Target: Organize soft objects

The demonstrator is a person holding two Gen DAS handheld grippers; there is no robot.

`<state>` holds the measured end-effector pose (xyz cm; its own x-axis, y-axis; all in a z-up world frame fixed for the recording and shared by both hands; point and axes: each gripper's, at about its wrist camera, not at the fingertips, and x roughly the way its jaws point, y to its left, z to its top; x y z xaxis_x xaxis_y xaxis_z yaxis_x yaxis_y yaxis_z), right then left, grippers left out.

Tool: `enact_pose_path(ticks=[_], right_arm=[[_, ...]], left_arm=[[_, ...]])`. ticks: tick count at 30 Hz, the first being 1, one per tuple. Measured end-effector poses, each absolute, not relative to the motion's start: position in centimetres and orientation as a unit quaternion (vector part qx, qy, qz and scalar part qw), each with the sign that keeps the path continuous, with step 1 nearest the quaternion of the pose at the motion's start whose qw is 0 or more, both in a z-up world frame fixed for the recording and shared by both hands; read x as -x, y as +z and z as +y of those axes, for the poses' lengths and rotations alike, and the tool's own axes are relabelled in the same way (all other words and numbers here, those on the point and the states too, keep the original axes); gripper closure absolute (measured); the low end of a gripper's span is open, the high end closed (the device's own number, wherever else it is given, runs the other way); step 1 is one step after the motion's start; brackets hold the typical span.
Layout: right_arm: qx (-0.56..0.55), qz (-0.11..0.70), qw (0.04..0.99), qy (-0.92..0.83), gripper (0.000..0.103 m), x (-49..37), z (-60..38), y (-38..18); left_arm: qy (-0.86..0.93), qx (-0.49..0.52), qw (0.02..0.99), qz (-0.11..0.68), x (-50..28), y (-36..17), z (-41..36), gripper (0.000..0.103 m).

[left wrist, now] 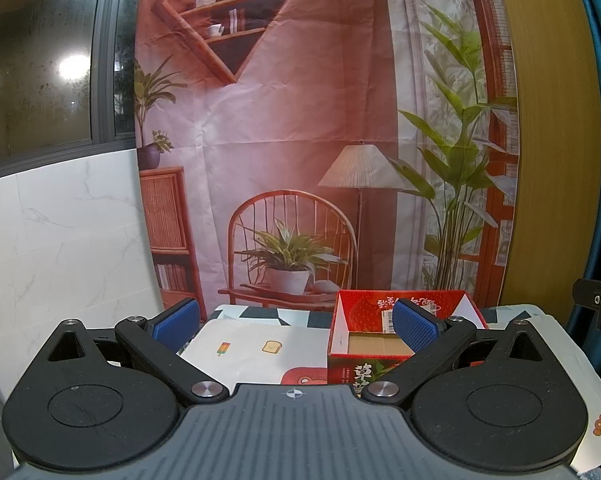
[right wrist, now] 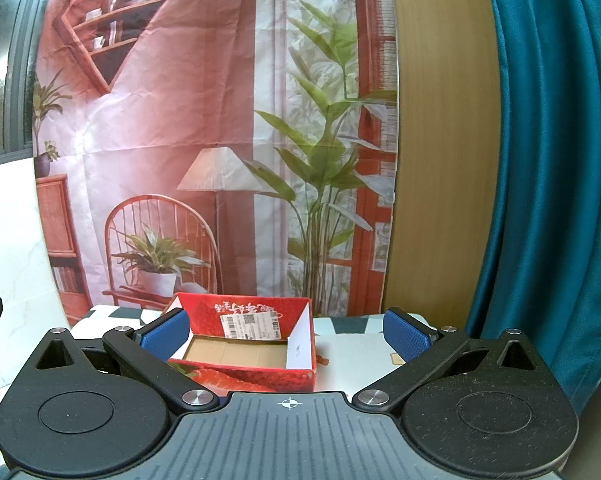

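A red open cardboard box [left wrist: 384, 344] with strawberry print stands on the table, its brown bottom bare. It also shows in the right wrist view [right wrist: 256, 352]. My left gripper [left wrist: 296, 326] is open and empty, its right blue pad in front of the box's right part. My right gripper [right wrist: 286, 334] is open and empty, its fingers spread to either side of the box, which sits just ahead. No soft object shows clearly; a bit of grey-blue fluff [left wrist: 592, 474] peeks at the left view's bottom right corner.
A white cloth with small cartoon prints [left wrist: 256, 352] covers the table over a black-and-white pattern. A printed room backdrop [left wrist: 292, 140] hangs close behind. A teal curtain [right wrist: 548, 160] and a wooden panel stand at the right, a white marble wall [left wrist: 60, 240] at the left.
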<state>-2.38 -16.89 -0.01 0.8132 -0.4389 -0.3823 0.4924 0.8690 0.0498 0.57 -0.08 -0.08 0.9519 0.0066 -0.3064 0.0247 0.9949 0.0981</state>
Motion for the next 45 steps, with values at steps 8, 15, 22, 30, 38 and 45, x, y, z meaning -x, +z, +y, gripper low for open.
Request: enact_pose_path(ticks=[8, 15, 22, 30, 38, 45], right_arm=[[-0.073, 0.183, 0.949, -0.245, 0.0, 2.4, -16.9, 0.0], [-0.074, 0.183, 0.949, -0.245, 0.0, 2.3, -16.9, 0.0], [-0.074, 0.183, 0.949, -0.246, 0.0, 2.3, -16.8, 0.0], [-0.077, 0.175, 0.951, -0.242, 0.0, 2.3, -16.9, -0.3], [-0.127, 0.123, 0.961, -0.211, 0.0, 3.4, -19.2, -3.5], [-0.15, 0.103, 0.957, -0.226, 0.0, 2.6, -20.5, -8.3]], left_arm=[[-0.005, -0.05, 0.986, 0.156, -0.6, -0.2, -0.1, 0.0], [-0.005, -0.05, 0.986, 0.157, -0.6, -0.3, -0.2, 0.0], [-0.005, -0.05, 0.986, 0.157, -0.6, -0.3, -0.2, 0.0], [-0.014, -0.041, 0.987, 0.155, -0.7, -0.9, -0.1, 0.0], [-0.019, -0.029, 0.99, 0.139, -1.8, -3.1, 0.1, 0.0], [-0.019, -0.012, 0.987, 0.16, -3.7, -5.6, 0.5, 0.0]])
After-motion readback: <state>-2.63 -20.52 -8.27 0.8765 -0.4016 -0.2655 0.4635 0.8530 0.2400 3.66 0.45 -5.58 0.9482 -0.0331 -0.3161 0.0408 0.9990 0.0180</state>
